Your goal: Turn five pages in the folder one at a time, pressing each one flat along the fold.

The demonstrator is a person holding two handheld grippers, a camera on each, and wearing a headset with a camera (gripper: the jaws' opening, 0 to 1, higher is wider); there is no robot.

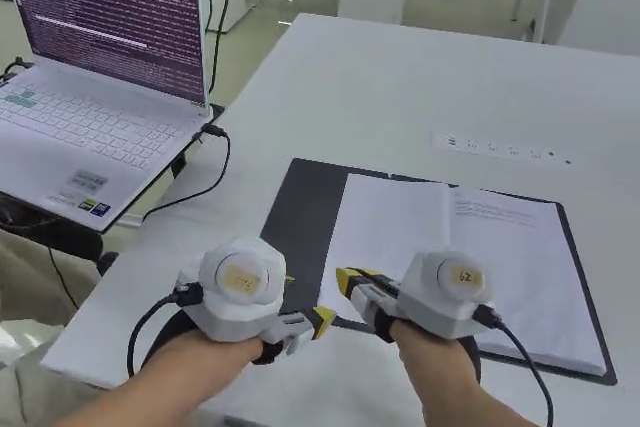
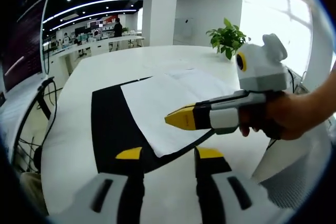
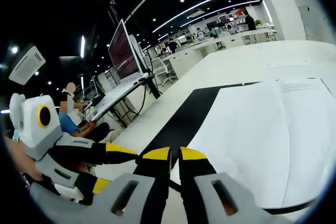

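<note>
An open folder with a black cover (image 1: pixel 300 217) lies on the white table, with white pages (image 1: pixel 450 247) spread flat across it. My left gripper (image 1: pixel 318 325) is at the table's near edge, just in front of the folder's near-left corner. Its jaws stand open with nothing between them (image 2: pixel 169 154). My right gripper (image 1: pixel 348 280) hovers over the near-left corner of the left page (image 3: pixel 262 124). Its yellow tips are closed together (image 3: pixel 175 155) and nothing shows between them. The left gripper view has the right gripper (image 2: pixel 181 119) coming in from the right above the page (image 2: pixel 168 103).
An open laptop (image 1: pixel 100 67) sits at the far left, and its black cable (image 1: pixel 200 187) trails towards the folder. A socket strip (image 1: pixel 510 150) is set into the table beyond the folder. The table's front edge (image 1: pixel 130 367) runs just below my hands.
</note>
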